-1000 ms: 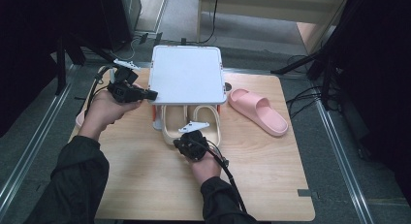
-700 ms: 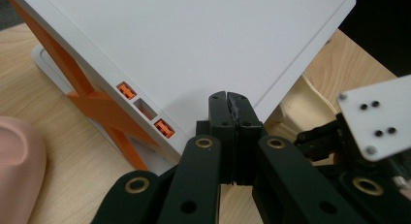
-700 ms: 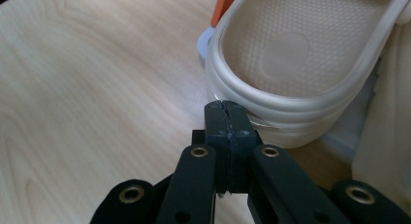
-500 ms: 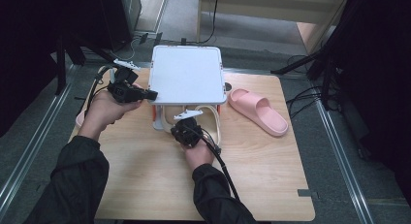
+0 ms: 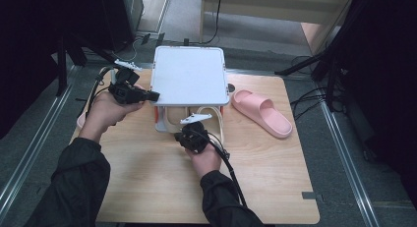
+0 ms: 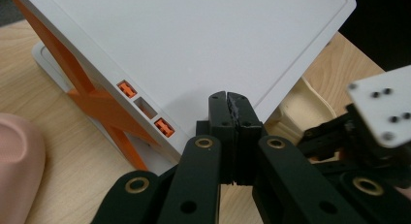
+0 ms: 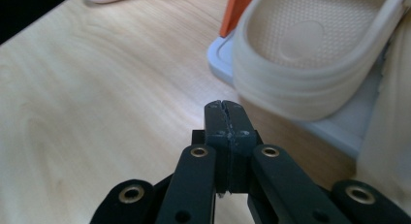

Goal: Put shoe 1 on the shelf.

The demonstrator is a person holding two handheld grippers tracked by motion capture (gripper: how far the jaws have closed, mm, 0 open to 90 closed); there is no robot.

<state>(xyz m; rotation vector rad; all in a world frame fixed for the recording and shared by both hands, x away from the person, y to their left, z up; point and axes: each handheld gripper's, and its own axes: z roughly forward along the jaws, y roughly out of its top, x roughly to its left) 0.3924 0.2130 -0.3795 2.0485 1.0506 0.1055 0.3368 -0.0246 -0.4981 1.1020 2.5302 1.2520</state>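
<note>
A white two-shelf rack with orange struts stands at the table's far middle, its top shelf [image 5: 189, 74] bare. A beige slipper [image 5: 173, 120] lies on the lower shelf [image 7: 339, 129]. My left gripper [image 5: 153, 95] is shut with nothing in it, its tips at the left edge of the top shelf [image 6: 203, 44]. My right gripper [image 5: 182, 136] is also shut and holds nothing, low over the wood just in front of the beige slipper [image 7: 320, 49], which lies slightly to its right.
A pink slipper [image 5: 260, 111] lies on the table right of the rack. Another pink slipper [image 5: 81, 120] peeks out under the left hand, also seen as the pink slipper [image 6: 19, 156]. Bare wood [image 5: 275, 178] spreads across the near half.
The right hand has carried its gripper forward and a little left, up to the front of the rack's lower shelf. The left gripper has stayed at the top shelf's edge.
</note>
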